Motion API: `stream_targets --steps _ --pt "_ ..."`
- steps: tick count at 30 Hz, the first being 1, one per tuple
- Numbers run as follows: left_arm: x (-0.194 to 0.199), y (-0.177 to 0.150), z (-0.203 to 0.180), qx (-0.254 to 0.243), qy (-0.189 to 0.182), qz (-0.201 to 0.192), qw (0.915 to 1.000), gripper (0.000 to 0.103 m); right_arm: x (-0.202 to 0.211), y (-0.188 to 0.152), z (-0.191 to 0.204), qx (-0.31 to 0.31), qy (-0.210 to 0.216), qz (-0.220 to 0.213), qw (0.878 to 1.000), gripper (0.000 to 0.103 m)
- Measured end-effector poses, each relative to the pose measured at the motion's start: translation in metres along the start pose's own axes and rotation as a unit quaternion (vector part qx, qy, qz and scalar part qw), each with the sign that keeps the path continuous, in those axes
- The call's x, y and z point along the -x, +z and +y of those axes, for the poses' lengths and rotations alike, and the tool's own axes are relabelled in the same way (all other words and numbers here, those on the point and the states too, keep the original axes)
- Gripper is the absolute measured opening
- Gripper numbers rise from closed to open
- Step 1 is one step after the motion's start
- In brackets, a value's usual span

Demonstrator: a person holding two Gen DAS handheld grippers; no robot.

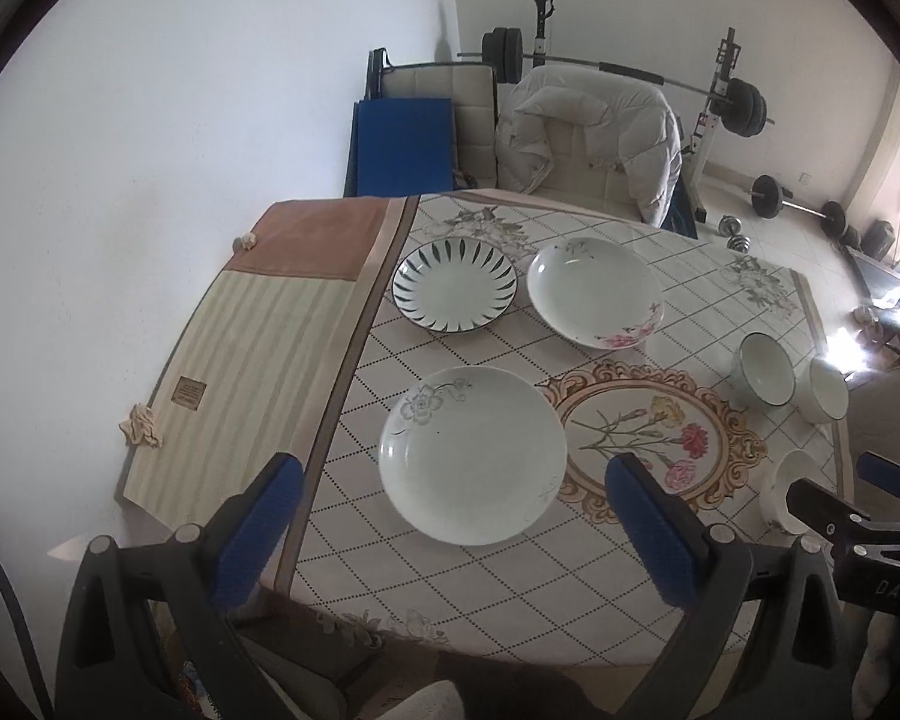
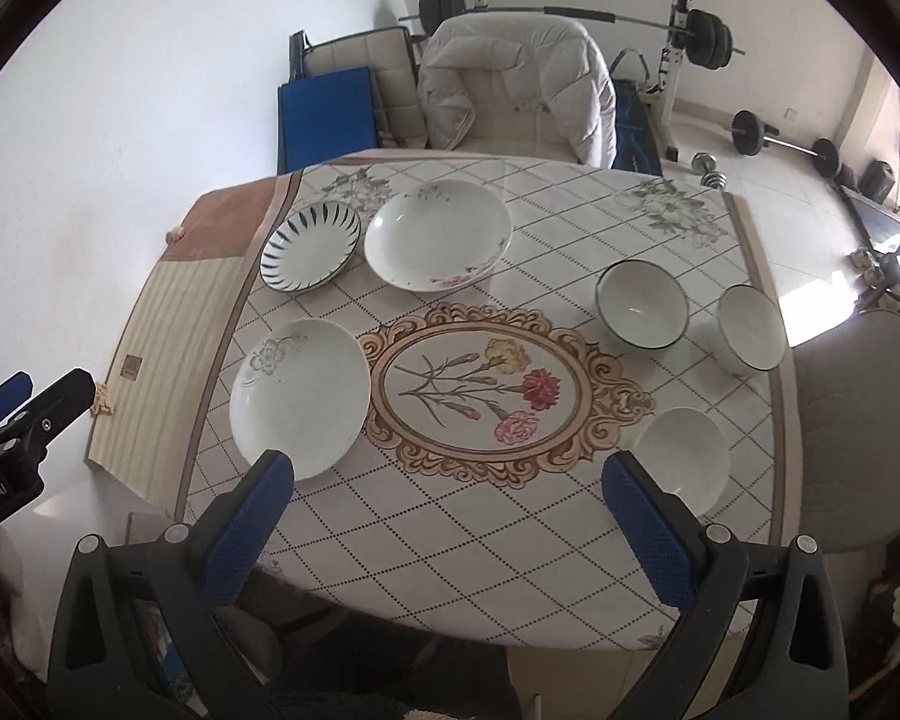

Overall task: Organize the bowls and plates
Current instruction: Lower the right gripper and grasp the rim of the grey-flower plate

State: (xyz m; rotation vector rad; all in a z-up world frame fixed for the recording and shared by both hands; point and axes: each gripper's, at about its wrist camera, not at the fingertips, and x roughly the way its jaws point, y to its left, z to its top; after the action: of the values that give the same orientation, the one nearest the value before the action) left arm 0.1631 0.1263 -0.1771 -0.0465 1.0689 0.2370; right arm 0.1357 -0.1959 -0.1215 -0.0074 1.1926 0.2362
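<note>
Both tools hang above the near table edge, nothing held — the left gripper [image 1: 453,519] has its blue pads spread wide at the bottom of the left wrist frame, and the right gripper [image 2: 450,513] is spread the same at the bottom of the right wrist frame. My read: nothing is stacked, so the first pick is still to come. Nearest the left tool is the grey-flower plate [image 1: 473,455], lower centre of the left frame, flat on the tablecloth [image 1: 510,588], close to the near table edge. Nearest the right tool is the plain white bowl [image 2: 684,461], lower right of the right frame, near the cloth's right border and apart from the other bowls. The middle of the cloth, the carnation medallion [image 2: 483,399], is bare — good open room for stacking. Further back on the right: the dark-rimmed bowl [image 2: 642,304] and beside it, close but whether touching I can't tell, a second white bowl [image 2: 752,327], which sits by the right edge with a grey chair [image 2: 858,420] just past it — watch that side. Far left: the striped plate [image 2: 311,247] and the pink-flower plate [image 2: 438,233], close together, a thin gap showing in the left view. Next move likely needs a rim pinch on a plate or bowl; plates lie flat, so a finger must get under the lip. A striped mat [image 1: 246,372] hangs off the left side.
</note>
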Motion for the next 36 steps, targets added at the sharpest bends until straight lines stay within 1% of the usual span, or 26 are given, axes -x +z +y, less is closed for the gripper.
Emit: stream_targets --steps 2,5,6,9,10,11,14,16,17,18,20,21,22,23,24,25,26,27,28,29,30,31,32,33,34,36 --pt "-0.043 0.005 0.018 0.007 0.001 0.04 0.9992 0.103 -0.046 0.013 0.012 0.008 0.014 0.029 0.999 0.103" --pt "-0.111 0.013 0.047 0.024 -0.024 0.102 0.9942 0.103 -0.117 0.03 0.032 0.007 0.04 0.076 0.996 0.103" --pt "-0.136 0.016 0.055 0.029 -0.044 0.126 0.9906 0.101 -0.14 0.034 0.037 0.002 0.051 0.091 0.995 0.103" --pt "-0.202 0.019 0.08 0.044 -0.087 0.179 0.9789 0.092 -0.2 0.041 0.043 -0.02 0.083 0.137 0.987 0.103" --pt "-0.221 0.018 0.087 0.048 -0.095 0.195 0.975 0.09 -0.217 0.042 0.044 -0.033 0.1 0.149 0.983 0.103" --pt "-0.239 0.017 0.092 0.046 -0.106 0.212 0.9704 0.085 -0.234 0.044 0.044 -0.044 0.11 0.161 0.98 0.103" --pt "-0.281 0.013 0.095 0.027 -0.134 0.248 0.959 0.071 -0.276 0.046 0.043 -0.071 0.119 0.187 0.972 0.1" --pt "-0.304 0.01 0.097 0.008 -0.149 0.266 0.9522 0.064 -0.298 0.045 0.042 -0.09 0.128 0.203 0.967 0.09" --pt "-0.312 0.008 0.095 -0.002 -0.155 0.275 0.9487 0.058 -0.306 0.044 0.042 -0.099 0.137 0.209 0.963 0.087" --pt "-0.319 0.006 0.094 -0.01 -0.159 0.283 0.9458 0.054 -0.313 0.043 0.043 -0.105 0.144 0.215 0.96 0.082" --pt "-0.327 0.004 0.092 -0.019 -0.174 0.291 0.9405 0.052 -0.327 0.041 0.047 -0.109 0.151 0.225 0.956 0.076" --pt "-0.331 0.004 0.09 -0.024 -0.18 0.296 0.9379 0.05 -0.331 0.04 0.05 -0.11 0.154 0.232 0.954 0.071" --pt "-0.332 0.004 0.088 -0.029 -0.18 0.299 0.9368 0.047 -0.337 0.039 0.053 -0.111 0.157 0.237 0.952 0.068" --pt "-0.33 0.006 0.086 -0.035 -0.184 0.292 0.938 0.046 -0.339 0.04 0.056 -0.109 0.157 0.233 0.954 0.068" --pt "-0.329 0.007 0.083 -0.042 -0.186 0.293 0.9367 0.042 -0.341 0.04 0.06 -0.107 0.166 0.23 0.953 0.064" --pt "-0.329 0.01 0.08 -0.05 -0.179 0.292 0.9383 0.039 -0.345 0.04 0.062 -0.109 0.175 0.237 0.949 0.055" --pt "-0.328 0.01 0.077 -0.054 -0.183 0.293 0.9368 0.028 -0.351 0.039 0.064 -0.111 0.178 0.244 0.947 0.05" --pt "-0.33 0.011 0.075 -0.056 -0.181 0.297 0.936 0.028 -0.353 0.039 0.066 -0.111 0.175 0.247 0.947 0.04" --pt "-0.329 0.011 0.073 -0.06 -0.174 0.294 0.9377 0.028 -0.354 0.038 0.069 -0.107 0.168 0.244 0.949 0.037" --pt "-0.328 0.012 0.072 -0.063 -0.17 0.294 0.9386 0.028 -0.355 0.037 0.071 -0.102 0.164 0.242 0.951 0.036" --pt "-0.327 0.012 0.071 -0.061 -0.167 0.293 0.9393 0.028 -0.355 0.036 0.073 -0.101 0.159 0.241 0.952 0.031" --pt "-0.325 0.014 0.071 -0.057 -0.166 0.294 0.9395 0.028 -0.357 0.034 0.072 -0.104 0.154 0.241 0.953 0.024" --pt "-0.324 0.015 0.072 -0.056 -0.163 0.296 0.9395 0.028 -0.358 0.032 0.07 -0.111 0.153 0.242 0.952 0.021" --pt "-0.323 0.015 0.07 -0.057 -0.16 0.297 0.9398 0.028 -0.359 0.03 0.067 -0.118 0.157 0.242 0.95 0.018" --pt "-0.321 0.016 0.068 -0.062 -0.157 0.295 0.9404 0.028 -0.359 0.029 0.065 -0.122 0.158 0.241 0.95 0.018" --pt "-0.315 0.017 0.062 -0.079 -0.148 0.289 0.9424 0.028 -0.357 0.028 0.066 -0.113 0.153 0.236 0.953 0.018"
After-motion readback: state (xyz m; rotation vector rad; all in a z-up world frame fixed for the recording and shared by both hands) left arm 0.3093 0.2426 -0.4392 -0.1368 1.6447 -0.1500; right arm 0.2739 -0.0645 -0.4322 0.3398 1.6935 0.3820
